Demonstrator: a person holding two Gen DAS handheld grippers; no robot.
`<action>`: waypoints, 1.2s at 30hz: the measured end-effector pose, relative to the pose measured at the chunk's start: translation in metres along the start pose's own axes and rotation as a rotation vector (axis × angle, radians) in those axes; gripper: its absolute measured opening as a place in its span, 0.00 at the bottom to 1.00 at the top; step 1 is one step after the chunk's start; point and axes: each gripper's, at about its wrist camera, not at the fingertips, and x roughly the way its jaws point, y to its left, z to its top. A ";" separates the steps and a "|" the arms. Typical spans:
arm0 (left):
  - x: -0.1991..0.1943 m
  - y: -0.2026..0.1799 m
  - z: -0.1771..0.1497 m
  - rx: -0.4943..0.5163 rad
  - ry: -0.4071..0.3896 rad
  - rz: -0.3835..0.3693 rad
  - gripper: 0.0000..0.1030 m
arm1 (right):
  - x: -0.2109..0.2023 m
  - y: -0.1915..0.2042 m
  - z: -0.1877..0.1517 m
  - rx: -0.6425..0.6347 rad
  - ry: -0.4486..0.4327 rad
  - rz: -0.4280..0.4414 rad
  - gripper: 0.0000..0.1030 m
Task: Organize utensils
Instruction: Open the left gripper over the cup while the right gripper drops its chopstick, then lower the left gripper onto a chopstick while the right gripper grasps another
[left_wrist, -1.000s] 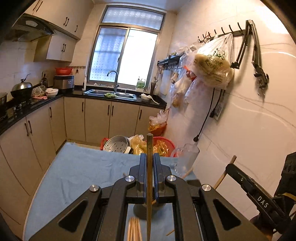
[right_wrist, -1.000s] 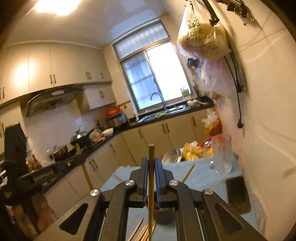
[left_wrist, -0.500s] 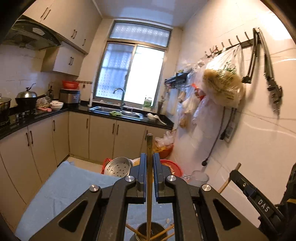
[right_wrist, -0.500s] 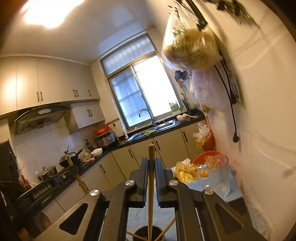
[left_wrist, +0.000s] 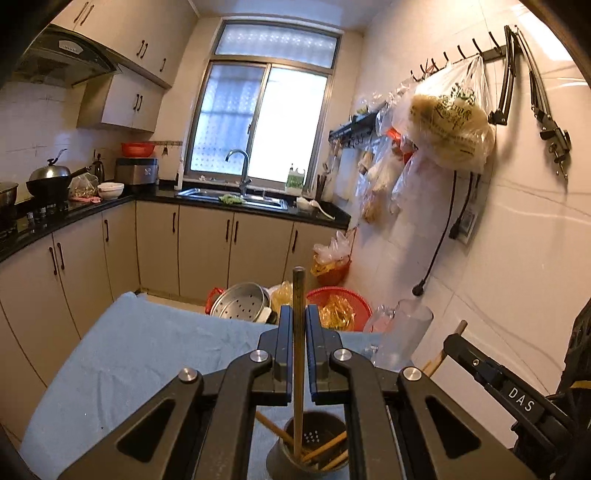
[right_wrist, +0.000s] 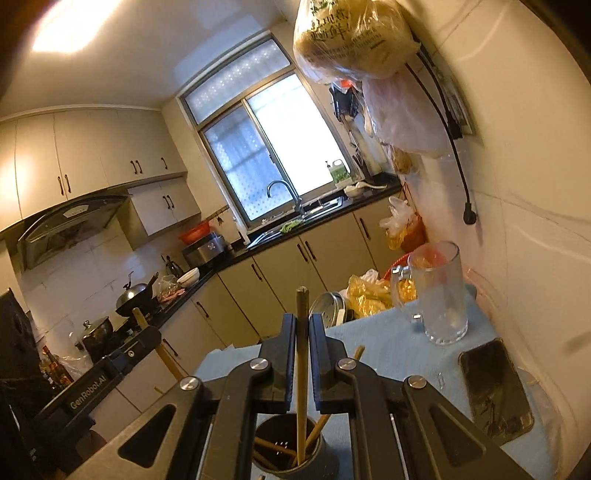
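Note:
My left gripper (left_wrist: 298, 325) is shut on an upright wooden chopstick (left_wrist: 298, 295) whose lower end dips into a dark metal utensil cup (left_wrist: 314, 450) holding several chopsticks. My right gripper (right_wrist: 302, 332) is shut on another wooden chopstick (right_wrist: 302, 310), its tip also inside the same cup (right_wrist: 288, 450). The right gripper (left_wrist: 491, 373) shows at the right edge of the left wrist view, and the left gripper (right_wrist: 110, 373) with its chopstick at the lower left of the right wrist view. Both stand above a table with a blue cloth (left_wrist: 140, 354).
A clear glass mug (right_wrist: 443, 295) stands at the table's far right by the tiled wall, a dark phone (right_wrist: 495, 387) lies near it. Beyond the table are a steel steamer pan (left_wrist: 240, 302), red baskets (left_wrist: 343, 306) and bags. Plastic bags (left_wrist: 450, 122) hang on wall hooks.
Both grippers have come forward and sunk with their chopsticks. The cup now sits below each gripper with the chopstick tips inside it. The right view has rolled.

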 end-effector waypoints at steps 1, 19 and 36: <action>-0.001 0.001 -0.002 0.000 0.003 0.000 0.06 | 0.001 -0.001 -0.002 0.003 0.009 0.004 0.09; -0.102 0.050 -0.013 -0.038 0.124 0.045 0.48 | -0.079 0.021 -0.028 -0.036 0.106 0.052 0.35; -0.097 0.115 -0.140 -0.106 0.469 0.153 0.61 | -0.040 0.029 -0.177 -0.074 0.539 0.028 0.37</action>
